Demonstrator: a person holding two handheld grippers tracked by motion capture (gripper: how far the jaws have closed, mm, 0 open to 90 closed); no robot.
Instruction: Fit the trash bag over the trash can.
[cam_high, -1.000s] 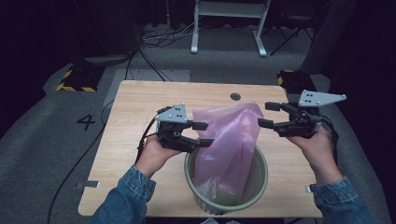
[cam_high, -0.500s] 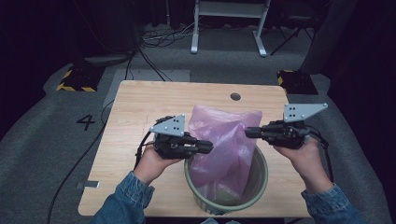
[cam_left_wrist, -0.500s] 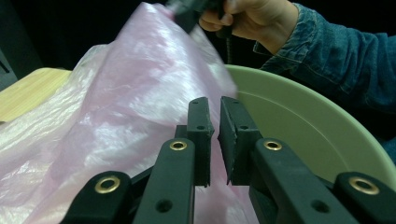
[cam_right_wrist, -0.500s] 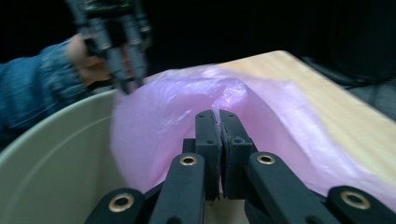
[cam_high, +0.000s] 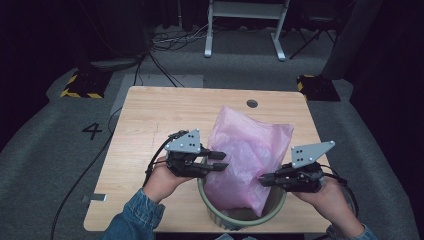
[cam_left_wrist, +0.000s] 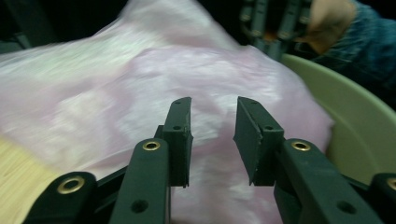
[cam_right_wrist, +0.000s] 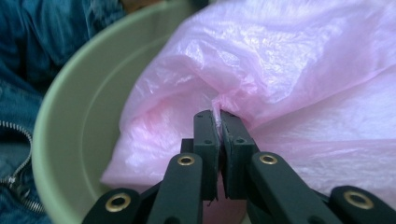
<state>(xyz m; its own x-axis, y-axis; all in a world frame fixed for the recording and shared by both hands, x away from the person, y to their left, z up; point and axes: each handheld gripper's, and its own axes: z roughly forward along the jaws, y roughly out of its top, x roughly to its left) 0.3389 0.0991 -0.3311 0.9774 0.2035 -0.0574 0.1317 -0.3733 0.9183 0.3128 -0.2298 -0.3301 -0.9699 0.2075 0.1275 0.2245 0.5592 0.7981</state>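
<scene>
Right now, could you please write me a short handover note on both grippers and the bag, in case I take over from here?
Right gripper: shut on a fold of the pink bag, at the side over the bin's rim.
Left gripper: open, jaws apart, right up against the bag's other side, gripping nothing.
Green bin stands at the near edge of the table; the bag's lower part sits inside it, the upper part stands crumpled above the rim.
Done: bag put into the bin, one side gripped.
Left: grip the other side with the left gripper, probably then spread the bag's mouth over the rim.
</scene>
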